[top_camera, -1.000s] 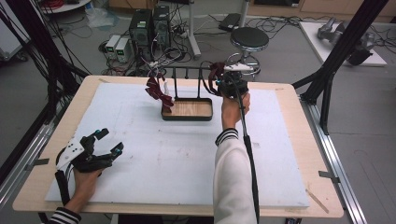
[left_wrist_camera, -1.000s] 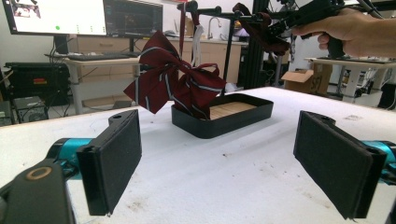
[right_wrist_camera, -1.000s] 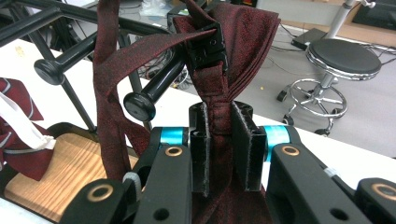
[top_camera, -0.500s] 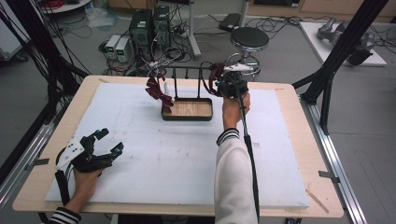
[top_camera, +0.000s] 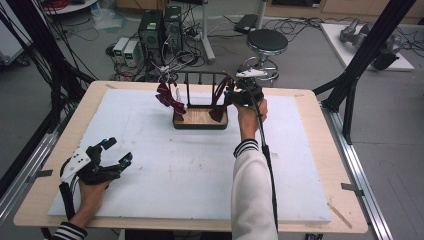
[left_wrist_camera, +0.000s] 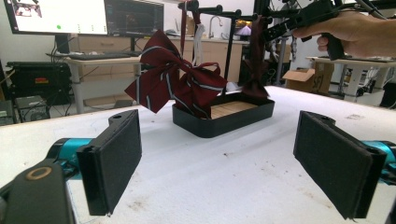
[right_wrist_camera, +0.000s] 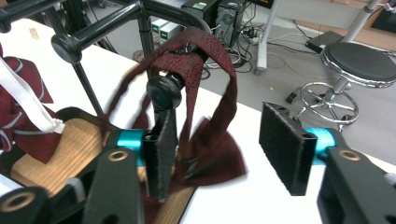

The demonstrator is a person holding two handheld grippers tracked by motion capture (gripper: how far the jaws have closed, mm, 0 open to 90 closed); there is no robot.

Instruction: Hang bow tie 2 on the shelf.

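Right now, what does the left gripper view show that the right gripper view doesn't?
Left gripper view alone: the open left claw, monitors behind, the striped bow tie in full, and the right hand at the rack. Right gripper view alone: the right claw, whose jaws have just been opening, beside the dark red tie looped over a peg, and the stool. Both: the rack and its tray.

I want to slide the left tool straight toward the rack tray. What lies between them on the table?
Nothing: the left gripper view shows bare white mat from the left tool to the tray.
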